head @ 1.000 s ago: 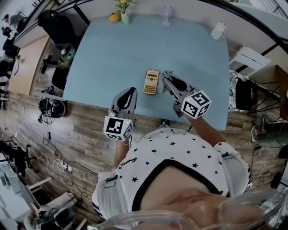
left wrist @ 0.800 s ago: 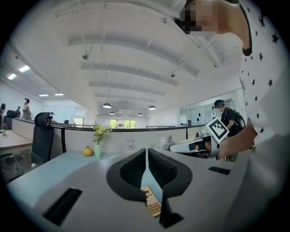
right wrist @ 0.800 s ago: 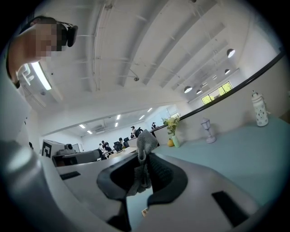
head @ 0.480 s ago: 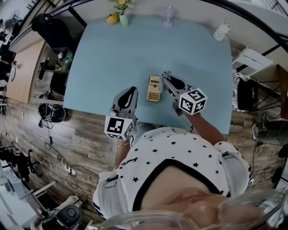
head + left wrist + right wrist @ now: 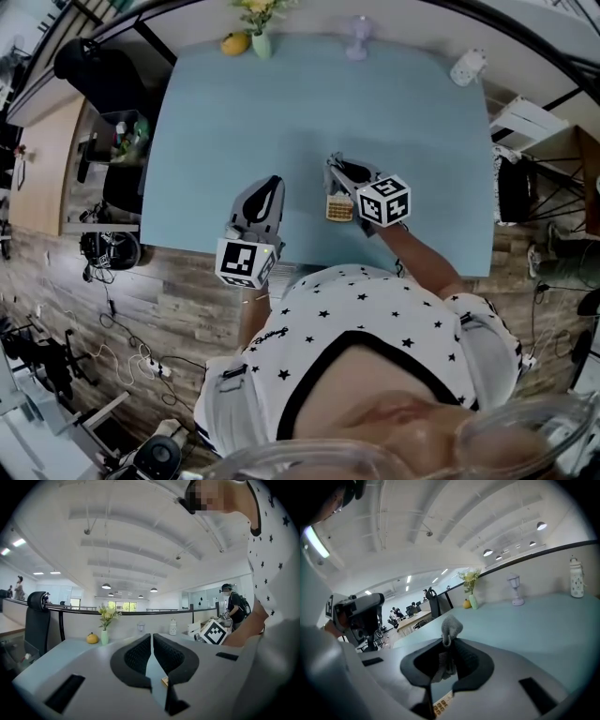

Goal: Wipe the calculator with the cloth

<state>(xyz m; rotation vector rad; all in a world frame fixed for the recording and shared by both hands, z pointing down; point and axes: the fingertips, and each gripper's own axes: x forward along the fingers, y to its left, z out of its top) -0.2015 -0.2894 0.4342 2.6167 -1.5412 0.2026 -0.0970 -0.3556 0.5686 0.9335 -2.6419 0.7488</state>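
A beige calculator (image 5: 338, 209) lies on the light blue table (image 5: 225, 122), mostly hidden under my right gripper (image 5: 331, 169). That gripper is shut on a small grey cloth (image 5: 451, 627), which bunches up above the jaw tips. In the right gripper view, calculator keys (image 5: 439, 706) show just below the jaws. My left gripper (image 5: 273, 184) sits to the calculator's left near the table's front edge, shut with nothing between its jaws (image 5: 152, 637). A corner of the calculator (image 5: 165, 680) shows beneath them.
Along the far edge stand a vase of flowers (image 5: 261, 39), a yellow fruit (image 5: 235, 42), a small lamp (image 5: 356, 37) and a white bottle (image 5: 466, 66). A black office chair (image 5: 94, 56) stands off the table's far left corner.
My right gripper has moved left with the cloth and now covers most of the calculator. The calculator appears closer to the front edge. The left gripper has hardly moved.
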